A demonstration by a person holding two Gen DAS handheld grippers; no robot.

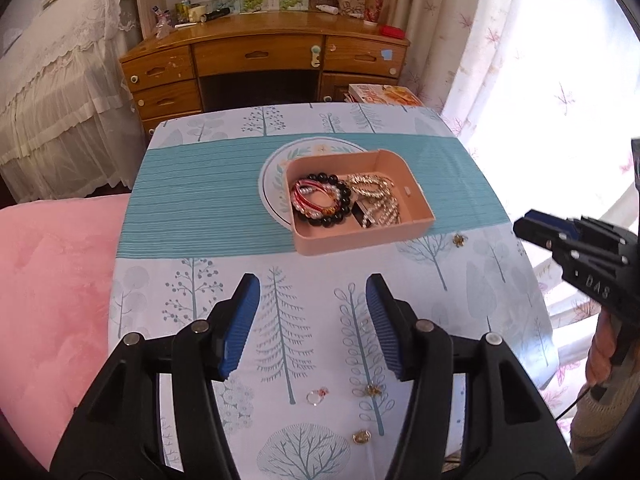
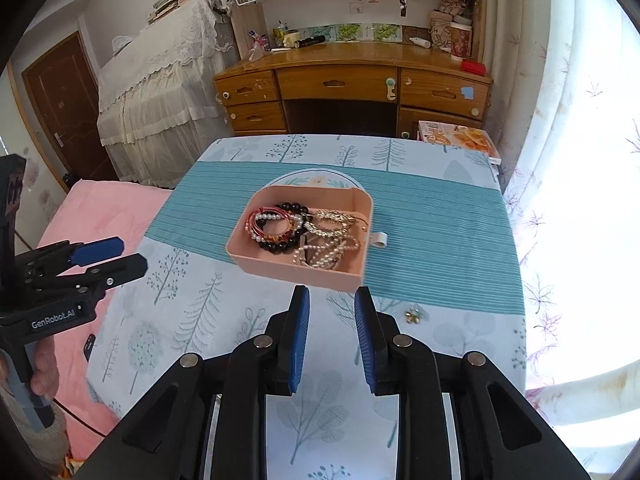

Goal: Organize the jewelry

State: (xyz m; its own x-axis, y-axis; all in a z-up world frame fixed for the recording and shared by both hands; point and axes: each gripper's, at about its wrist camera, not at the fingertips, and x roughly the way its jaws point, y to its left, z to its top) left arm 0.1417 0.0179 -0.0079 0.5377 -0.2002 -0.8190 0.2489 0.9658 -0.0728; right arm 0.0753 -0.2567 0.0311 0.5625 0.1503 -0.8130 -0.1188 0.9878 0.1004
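Left wrist view first: the left gripper [image 1: 313, 328] hangs over the tree-print tablecloth [image 1: 188, 280] with its blue pads [image 1: 240, 320] spread well apart and nothing between them — released, basically. Up in the middle of the frame sits the pink tray [image 1: 416, 190], parked on the teal stripe and half covering a round printed plate design. Inside it: a black bead bracelet [image 1: 334, 200] tangled with red-and-pearl strands on the left side, and a heap of gold chain stuff [image 1: 376, 196] on the right. Loose bits are still out on the cloth. There's a small gold flower piece [image 1: 458, 241] just right of the tray's lower corner, a ring [image 1: 316, 396] and another gold flower piece [image 1: 373, 390] low in the frame between the gripper's fingers, plus a gold oval charm [image 1: 361, 437] below those.

Right wrist view — the right gripper [image 2: 332, 340] has its pads apart too, a narrower gap, holding nothing. It points at the tray's near wall from just below it. The other gripper pokes in from the left edge, over the pink blanket [image 2: 120, 216]. A wooden desk [image 2: 340, 80] fills the top of both views.
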